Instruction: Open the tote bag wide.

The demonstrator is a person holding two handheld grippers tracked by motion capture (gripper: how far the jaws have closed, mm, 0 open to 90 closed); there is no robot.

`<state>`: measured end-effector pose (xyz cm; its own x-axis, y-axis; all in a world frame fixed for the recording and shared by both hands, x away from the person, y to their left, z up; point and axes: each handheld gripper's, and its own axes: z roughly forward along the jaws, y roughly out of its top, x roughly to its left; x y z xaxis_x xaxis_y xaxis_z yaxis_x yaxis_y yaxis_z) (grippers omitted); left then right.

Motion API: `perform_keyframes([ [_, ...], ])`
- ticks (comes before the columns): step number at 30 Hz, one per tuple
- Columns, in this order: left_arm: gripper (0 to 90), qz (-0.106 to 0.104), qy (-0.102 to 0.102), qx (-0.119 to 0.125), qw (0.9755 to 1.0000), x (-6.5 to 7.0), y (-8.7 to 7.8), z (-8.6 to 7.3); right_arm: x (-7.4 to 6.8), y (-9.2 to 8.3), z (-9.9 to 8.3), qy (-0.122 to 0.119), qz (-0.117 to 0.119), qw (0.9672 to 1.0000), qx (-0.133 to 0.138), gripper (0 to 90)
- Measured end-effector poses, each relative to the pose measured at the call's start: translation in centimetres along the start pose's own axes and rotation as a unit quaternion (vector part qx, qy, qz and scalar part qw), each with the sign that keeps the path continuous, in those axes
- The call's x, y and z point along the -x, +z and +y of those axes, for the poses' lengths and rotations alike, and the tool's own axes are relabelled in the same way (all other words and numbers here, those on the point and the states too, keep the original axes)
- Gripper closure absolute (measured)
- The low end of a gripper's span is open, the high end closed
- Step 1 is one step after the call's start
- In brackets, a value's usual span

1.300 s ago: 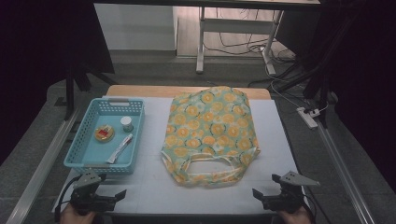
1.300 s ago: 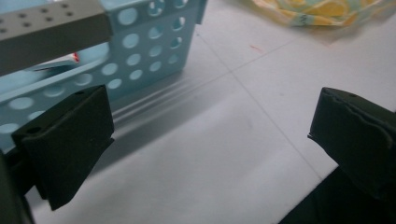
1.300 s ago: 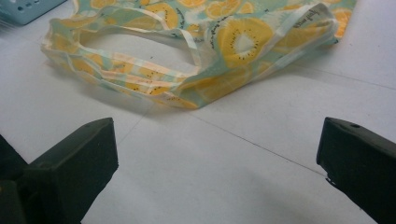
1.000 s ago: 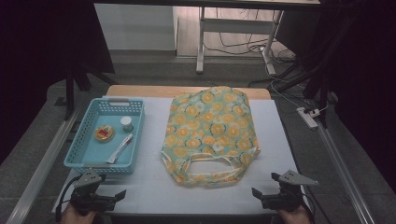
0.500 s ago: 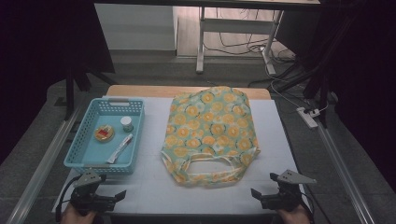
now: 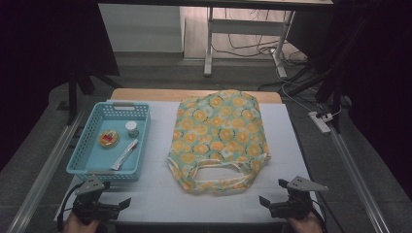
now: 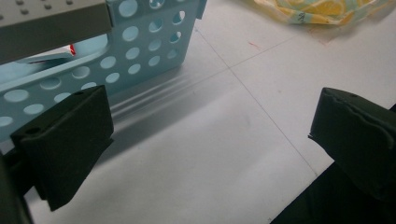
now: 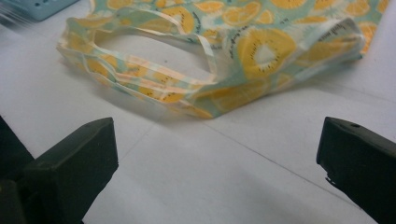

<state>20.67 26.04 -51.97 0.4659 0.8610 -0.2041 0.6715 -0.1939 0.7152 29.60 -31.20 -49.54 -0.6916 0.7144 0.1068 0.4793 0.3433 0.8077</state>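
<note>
Status: the work appears not yet begun. Both grippers sit at the near edge of the table (image 6: 160, 196), and nothing is held.

Left gripper (image 6: 124, 203): jaws spread wide with only bare table surface between them, as seen in the left gripper view. It rests just in front of the near wall of the blue basket (image 6: 81, 158), not touching it.

Right gripper (image 6: 263, 200): jaws likewise spread wide and empty. In the right gripper view they face the handle end of the bag (image 6: 218, 138), which lies near but clearly apart from them.

Bag, position: flat on the white table surface at its middle, to the right of the basket and apart from it. The handle end points toward the person; the closed bottom end points toward the far edge.

Bag, appearance: thin, soft material printed with orange slices on a pale green ground. It is collapsed flat, with the handle loop (image 8: 154, 88) lying slack and slightly rumpled around a cut-out opening. The mouth looks shut, layers lying on each other.

Basket contents: a small round tin (image 6: 108, 138), a small white jar (image 6: 131, 129) and a tube (image 6: 125, 154), all untouched.

Remaining, by judgement: everything. The bag has yet to be gripped, and the right gripper is the nearer to its handle.
</note>
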Motion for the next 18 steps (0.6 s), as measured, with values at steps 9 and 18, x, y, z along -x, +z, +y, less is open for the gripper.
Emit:
perform_keyframes([
  [9,0.0,-0.001,0.000,-0.001,1.0000,0.0,0.0,0.0,-0.7,0.9,0.5,-0.032,0.009,0.9994,-0.010,0.0],
  [18,0.0,-0.001,0.000,-0.003,1.0000,0.0,0.0,0.0,-1.0,1.5,1.0,-0.035,0.018,0.9991,-0.012,0.0],
])
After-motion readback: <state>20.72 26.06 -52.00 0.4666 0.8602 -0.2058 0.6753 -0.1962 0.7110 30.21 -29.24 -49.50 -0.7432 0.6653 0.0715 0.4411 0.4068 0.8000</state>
